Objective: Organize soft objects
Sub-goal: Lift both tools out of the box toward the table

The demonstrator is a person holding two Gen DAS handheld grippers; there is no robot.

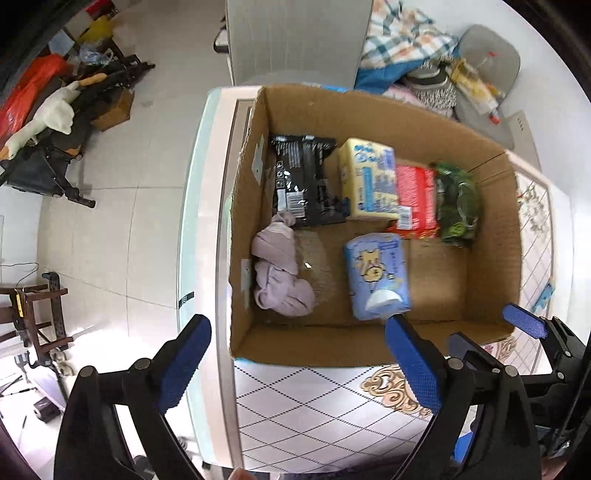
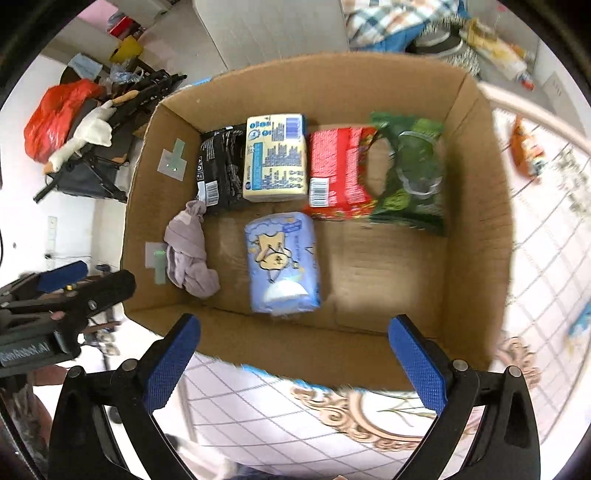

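An open cardboard box stands on a patterned table. Inside lie a lilac bundled cloth, a blue tissue pack with a bear print, a black pack, a yellow pack, a red pack and a green bag. My left gripper hangs open above the box's near left corner, nothing between its fingers. My right gripper hangs open over the near wall, also holding nothing.
The table has a diamond pattern and a glass edge on the left. An orange snack packet lies on the table right of the box. Clutter, a chair and a plaid cloth lie beyond; tiled floor is at left.
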